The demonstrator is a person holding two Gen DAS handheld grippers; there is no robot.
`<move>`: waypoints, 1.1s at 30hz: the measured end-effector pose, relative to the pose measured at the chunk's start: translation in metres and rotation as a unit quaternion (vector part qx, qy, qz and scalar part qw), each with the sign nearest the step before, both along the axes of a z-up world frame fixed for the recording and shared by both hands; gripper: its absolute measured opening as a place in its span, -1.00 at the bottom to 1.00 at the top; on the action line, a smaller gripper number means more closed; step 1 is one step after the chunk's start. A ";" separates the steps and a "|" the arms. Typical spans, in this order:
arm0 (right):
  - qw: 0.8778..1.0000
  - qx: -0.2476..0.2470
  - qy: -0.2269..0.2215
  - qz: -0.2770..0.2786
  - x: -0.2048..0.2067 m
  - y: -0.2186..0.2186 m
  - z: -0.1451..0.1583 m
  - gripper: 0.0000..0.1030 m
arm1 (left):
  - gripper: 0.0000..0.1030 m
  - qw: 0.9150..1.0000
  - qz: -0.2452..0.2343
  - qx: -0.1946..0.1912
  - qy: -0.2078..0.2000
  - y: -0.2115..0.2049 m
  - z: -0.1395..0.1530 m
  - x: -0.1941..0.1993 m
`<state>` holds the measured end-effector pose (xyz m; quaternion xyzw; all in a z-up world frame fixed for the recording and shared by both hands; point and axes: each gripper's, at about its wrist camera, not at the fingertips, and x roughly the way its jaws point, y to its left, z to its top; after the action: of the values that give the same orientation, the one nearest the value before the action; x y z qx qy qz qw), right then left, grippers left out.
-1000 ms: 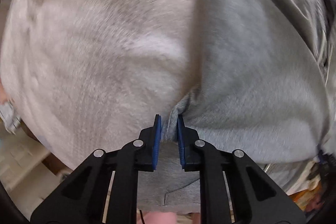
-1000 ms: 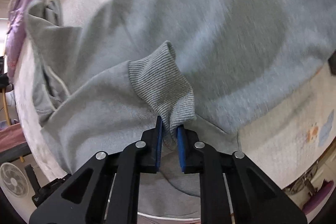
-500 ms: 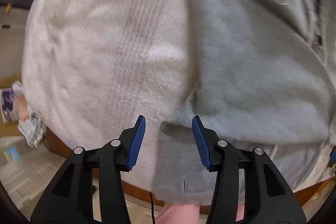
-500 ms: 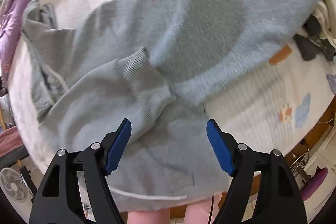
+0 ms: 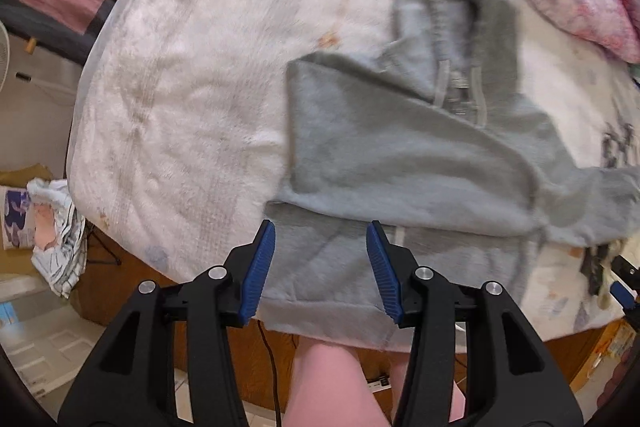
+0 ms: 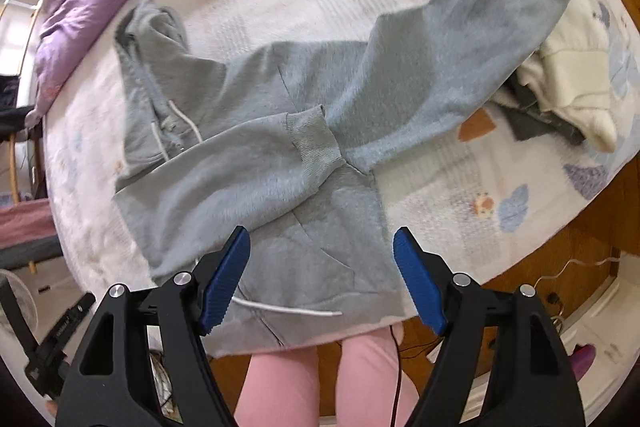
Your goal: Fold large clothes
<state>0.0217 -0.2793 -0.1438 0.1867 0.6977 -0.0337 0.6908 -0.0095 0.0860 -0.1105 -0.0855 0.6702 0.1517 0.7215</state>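
Grey hoodie spread across the bed, one sleeve folded in.

It lies flat through the middle of the right wrist view, hood bunched at the upper left, hem at the lower centre hanging just over the bed's edge. One sleeve is folded across the chest – its ribbed cuff sits at frame centre – while the other sleeve stretches out toward the upper right. White drawcords trail below the hood, and a kangaroo pocket shows near the hem.
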 end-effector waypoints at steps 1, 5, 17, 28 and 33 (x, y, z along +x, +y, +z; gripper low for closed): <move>1.000 0.000 -0.003 0.002 -0.005 -0.005 0.009 0.38 | -0.01 1.000 -0.003 -0.001 -0.005 -0.006 0.005 0.000; 1.000 -0.005 -0.013 -0.019 -0.022 -0.030 0.032 0.38 | 0.04 0.999 -0.038 -0.014 -0.029 -0.053 0.043 0.002; 0.978 0.006 -0.060 -0.200 -0.107 -0.103 0.077 0.38 | 0.04 0.972 -0.217 -0.061 -0.064 -0.163 0.086 -0.005; 0.942 -0.008 -0.109 -0.317 -0.186 -0.139 0.124 0.38 | 0.03 0.940 -0.311 -0.127 -0.062 -0.217 0.090 -0.010; 0.938 -0.002 -0.112 -0.330 -0.183 -0.167 0.121 0.38 | 0.03 0.938 -0.317 -0.132 -0.055 -0.240 0.086 -0.001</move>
<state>-0.1608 -0.4466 -0.0226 0.4071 0.5153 -0.2399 0.7150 -0.0110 -0.1539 -0.0244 0.0284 0.6355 -0.1793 0.7505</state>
